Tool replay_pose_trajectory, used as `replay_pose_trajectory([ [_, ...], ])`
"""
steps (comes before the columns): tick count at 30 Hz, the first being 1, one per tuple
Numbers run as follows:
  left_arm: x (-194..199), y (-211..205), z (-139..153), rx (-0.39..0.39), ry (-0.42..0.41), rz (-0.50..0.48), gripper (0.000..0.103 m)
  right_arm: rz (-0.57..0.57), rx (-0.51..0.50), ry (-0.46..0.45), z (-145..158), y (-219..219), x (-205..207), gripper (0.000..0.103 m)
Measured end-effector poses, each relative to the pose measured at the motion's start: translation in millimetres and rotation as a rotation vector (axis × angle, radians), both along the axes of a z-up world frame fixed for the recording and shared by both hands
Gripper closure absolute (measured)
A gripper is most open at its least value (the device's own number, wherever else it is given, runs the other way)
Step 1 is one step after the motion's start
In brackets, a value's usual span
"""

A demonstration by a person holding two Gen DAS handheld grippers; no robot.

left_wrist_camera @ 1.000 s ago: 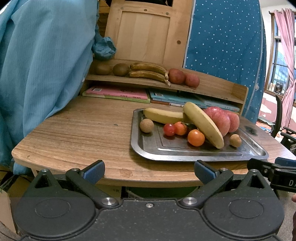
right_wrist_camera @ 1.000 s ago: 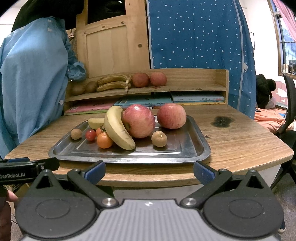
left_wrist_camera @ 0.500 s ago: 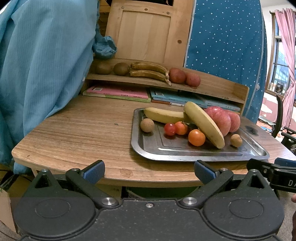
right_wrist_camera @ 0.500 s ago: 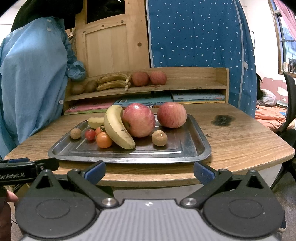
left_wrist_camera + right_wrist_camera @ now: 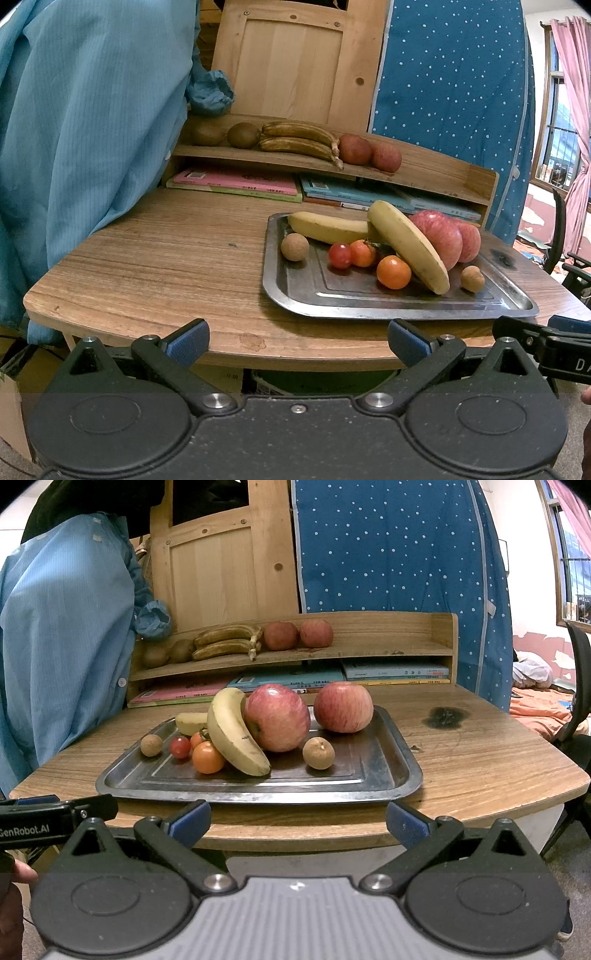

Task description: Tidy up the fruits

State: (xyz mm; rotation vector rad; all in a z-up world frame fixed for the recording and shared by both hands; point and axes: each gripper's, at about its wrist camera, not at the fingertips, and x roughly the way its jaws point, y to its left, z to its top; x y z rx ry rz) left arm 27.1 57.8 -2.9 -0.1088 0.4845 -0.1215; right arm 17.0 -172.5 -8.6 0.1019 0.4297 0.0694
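Fruit lay heaped on a steel tray (image 5: 399, 775) near the front edge of a wood-grain table (image 5: 166, 258), shelf (image 5: 388, 646) and dotted blue fabric (image 5: 388, 554) behind, while left gripper (image 5: 298, 338) and right gripper (image 5: 298, 818) hung before it, jaws spread, empty.

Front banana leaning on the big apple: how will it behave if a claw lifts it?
The front banana probably stays stiff, though its peel may bruise. It leans on the big apple, which could roll once unsupported. The orange tomato touching it may shift.
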Motion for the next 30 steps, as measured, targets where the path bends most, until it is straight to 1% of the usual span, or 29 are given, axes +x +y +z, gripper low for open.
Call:
replay_pose_trajectory([
  [18,1.6,-1.3,-1.0,-0.002,0.013,0.007,0.001,0.002,0.002,0.005,-0.5,0.2,0.7,0.000],
  [30,1.4,-2.9,1.2,-0.002,0.017,-0.008,0.001,0.009,-0.001,0.003,-0.7,0.5,0.9,0.000],
])
